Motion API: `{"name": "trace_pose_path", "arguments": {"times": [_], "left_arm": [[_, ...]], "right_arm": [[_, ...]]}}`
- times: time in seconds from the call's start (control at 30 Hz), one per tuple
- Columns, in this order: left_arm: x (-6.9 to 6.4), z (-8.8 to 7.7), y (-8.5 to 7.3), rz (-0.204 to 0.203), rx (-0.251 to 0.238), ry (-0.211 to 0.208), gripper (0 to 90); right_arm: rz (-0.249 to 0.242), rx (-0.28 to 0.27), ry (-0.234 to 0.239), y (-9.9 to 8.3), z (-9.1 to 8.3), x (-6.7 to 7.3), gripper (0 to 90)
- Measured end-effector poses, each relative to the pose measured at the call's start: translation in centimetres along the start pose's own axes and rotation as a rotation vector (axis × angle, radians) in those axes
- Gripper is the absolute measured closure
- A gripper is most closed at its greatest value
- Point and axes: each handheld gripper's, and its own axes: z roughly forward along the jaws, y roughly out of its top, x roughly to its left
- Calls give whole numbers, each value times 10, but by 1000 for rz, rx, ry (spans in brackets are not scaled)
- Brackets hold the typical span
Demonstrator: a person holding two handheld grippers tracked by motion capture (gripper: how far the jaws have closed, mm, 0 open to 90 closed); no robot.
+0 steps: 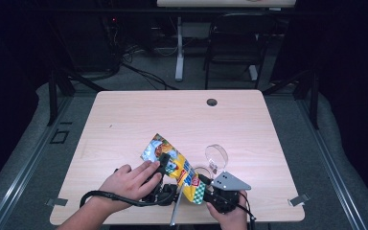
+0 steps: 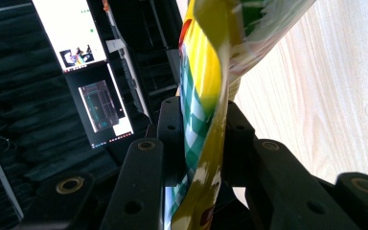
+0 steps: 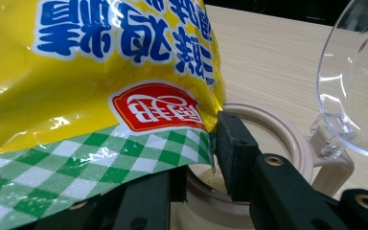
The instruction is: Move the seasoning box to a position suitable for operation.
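Bag (image 1: 175,167): yellow foil with a green check band, tilted across the near middle of the table (image 1: 124,120), upper end toward 10 o'clock, lower end toward 5 o'clock, over the jar.
Jar (image 3: 268,129): beige, round mouth open, pale granules inside, just under the bag's lower corner.
Lid (image 1: 216,155): clear, hinged, standing up at 1 o'clock of the jar.
Left gripper (image 1: 164,160): clamped on the bag's mid edge; in the left gripper view both pads (image 2: 170,139) press the foil from either side.
Right gripper (image 3: 199,158): closed on the bag's check-band corner; right pad (image 3: 235,153) against the foil edge, directly above the jar mouth.
Left hand (image 1: 129,182): at 8 o'clock of the bag, wrapped round its gripper.
Right hand (image 1: 230,215): at the near edge, at 5 o'clock of the bag.
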Motion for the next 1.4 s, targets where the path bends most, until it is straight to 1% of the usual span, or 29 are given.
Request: {"name": "trace_pose_path", "arguments": {"times": [0.03,0.3,0.37,0.43,0.47,0.6,0.7,0.73,0.8,0.83,0.87,0.97,1.0,1.03,1.1,1.13,1.2,1.33,1.4], "left_arm": [[1,0,0,13,2,4,745],[3,0,2,19,0,4,748],[2,0,1,3,-2,-2,749],[2,0,2,2,-4,-2,751],[3,0,2,18,-3,3,751],[4,-1,3,26,-7,-1,769],[4,-1,3,21,-8,-4,778],[3,-1,3,13,-10,-7,779],[4,-1,4,22,-13,5,782],[4,-1,4,24,-13,5,784],[5,-1,4,23,-13,-3,785],[6,-2,5,26,-12,-7,791],[6,-2,5,31,-14,-2,792],[6,-2,5,23,-17,-4,793],[6,-2,5,20,-16,-6,795],[7,-2,5,31,-18,6,795],[8,-2,6,41,-24,8,797],[9,-3,6,40,-26,6,810],[8,-3,6,33,-20,-1,813]], "right_arm": [[0,0,0,0,0,0,745],[3,1,-1,0,-1,-1,745],[8,-8,-2,0,0,-1,745],[6,-6,0,0,0,-2,745],[5,-6,0,0,0,-2,745],[8,-9,0,0,0,-1,745],[9,-10,-1,0,0,-1,745],[6,-7,0,0,0,-1,746],[7,-8,1,0,0,-2,746],[9,-7,1,0,-1,-2,745],[9,-7,1,0,-1,-2,745],[13,-10,1,0,-1,-2,746],[9,-5,1,0,-2,-2,745],[10,-8,1,0,-2,-2,746],[13,-6,3,0,-2,-2,745],[12,-8,3,0,-2,-2,745],[17,-12,2,0,-2,-2,745],[22,-10,6,0,-2,-2,746],[18,-6,8,0,-2,-2,746]]}}
